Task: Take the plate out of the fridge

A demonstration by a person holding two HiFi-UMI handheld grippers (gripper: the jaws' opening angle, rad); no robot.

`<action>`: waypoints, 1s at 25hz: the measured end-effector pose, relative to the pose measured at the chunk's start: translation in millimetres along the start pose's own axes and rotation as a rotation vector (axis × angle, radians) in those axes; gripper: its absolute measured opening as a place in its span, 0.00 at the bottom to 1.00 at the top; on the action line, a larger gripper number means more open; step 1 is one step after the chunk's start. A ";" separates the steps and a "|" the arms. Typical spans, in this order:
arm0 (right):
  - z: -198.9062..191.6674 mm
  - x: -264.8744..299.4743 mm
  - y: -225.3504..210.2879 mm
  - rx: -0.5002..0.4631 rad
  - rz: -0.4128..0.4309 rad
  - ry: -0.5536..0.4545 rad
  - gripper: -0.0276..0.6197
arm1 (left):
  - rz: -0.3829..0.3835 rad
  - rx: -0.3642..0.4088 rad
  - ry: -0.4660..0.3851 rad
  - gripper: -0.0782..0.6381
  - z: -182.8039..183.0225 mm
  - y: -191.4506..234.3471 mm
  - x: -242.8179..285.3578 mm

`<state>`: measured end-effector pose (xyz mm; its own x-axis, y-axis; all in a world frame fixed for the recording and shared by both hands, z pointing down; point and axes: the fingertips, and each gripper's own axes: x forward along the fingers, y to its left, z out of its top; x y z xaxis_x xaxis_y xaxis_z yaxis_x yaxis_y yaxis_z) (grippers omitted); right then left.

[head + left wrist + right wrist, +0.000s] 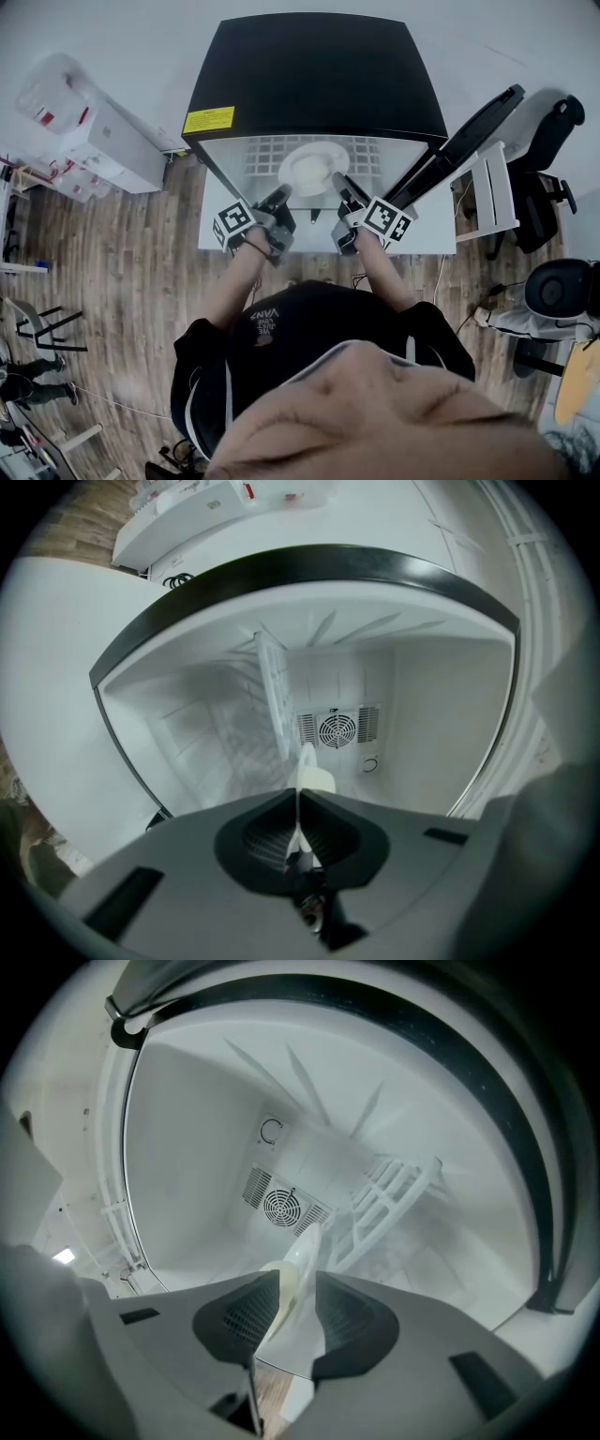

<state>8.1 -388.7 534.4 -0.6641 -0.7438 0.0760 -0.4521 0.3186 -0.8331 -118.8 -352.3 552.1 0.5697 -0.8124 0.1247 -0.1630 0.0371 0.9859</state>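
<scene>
Both forearms reach forward and level into the open fridge (pixel 314 84) — left gripper (pixel 280 197) and right gripper (pixel 340 185) each clamped on opposite rims of the white plate (pixel 314 169), over the wire shelf (pixel 380 155). Only the gripper views show the rear fan (pixel 337 729) — the head view alone shows the door (pixel 464 136).
</scene>
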 end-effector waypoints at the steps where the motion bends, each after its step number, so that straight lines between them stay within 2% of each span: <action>1: -0.6 0.7 -0.2 0.002 -0.003 0.004 0.21 | -0.001 0.001 0.001 0.15 0.1 -0.4 -0.1; 7: -3.7 3.0 -1.7 0.016 -0.005 0.013 0.17 | -0.004 0.003 0.006 0.14 0.0 0.3 -0.1; 25: -7.4 -7.7 -1.0 0.030 -0.013 -0.007 0.15 | -0.003 0.003 0.028 0.14 -7.5 4.1 -3.2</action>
<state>9.3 -379.0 538.7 -0.6541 -0.7519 0.0829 -0.4426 0.2915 -0.8480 -115.3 -345.2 556.6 0.5923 -0.7961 0.1244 -0.1635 0.0325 0.9860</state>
